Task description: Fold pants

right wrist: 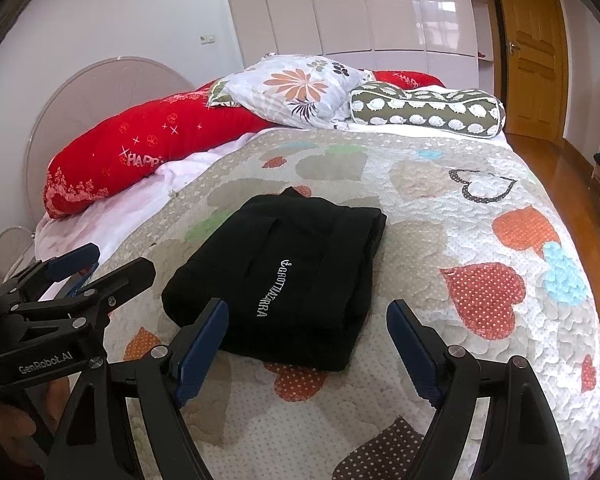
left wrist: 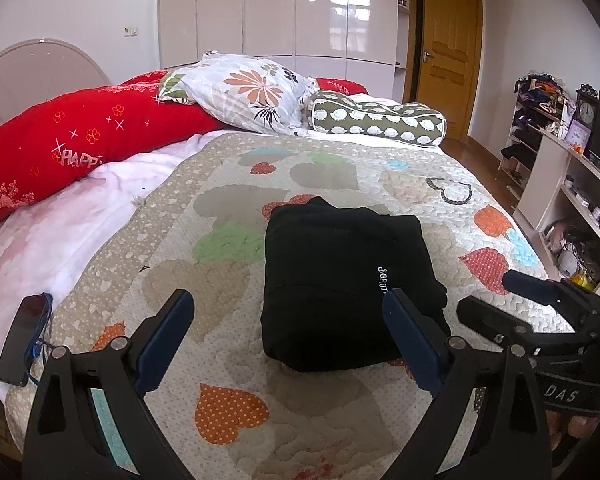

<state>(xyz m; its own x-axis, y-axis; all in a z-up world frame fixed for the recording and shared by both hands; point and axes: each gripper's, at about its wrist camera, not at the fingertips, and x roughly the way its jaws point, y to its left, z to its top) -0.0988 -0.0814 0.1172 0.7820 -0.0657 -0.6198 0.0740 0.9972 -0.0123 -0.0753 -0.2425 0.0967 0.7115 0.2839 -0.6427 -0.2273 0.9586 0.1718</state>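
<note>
The black pants [left wrist: 340, 280] lie folded into a compact rectangle on the heart-patterned quilt [left wrist: 228, 208], white lettering on top. They also show in the right wrist view [right wrist: 292, 284]. My left gripper [left wrist: 288, 304] is open and empty, held just in front of the pants' near edge. My right gripper [right wrist: 308, 316] is open and empty, its fingers straddling the near edge of the pants from above. The right gripper also shows at the right in the left wrist view [left wrist: 500, 300]; the left gripper shows at the left in the right wrist view [right wrist: 100, 264].
A red bolster [left wrist: 80, 144], a floral pillow [left wrist: 252, 92] and a green patterned bolster [left wrist: 380, 120] lie at the bed's head. A dark phone [left wrist: 22, 340] lies at the bed's left edge. Shelves [left wrist: 572, 184] stand to the right; a wooden door [left wrist: 448, 48] is behind.
</note>
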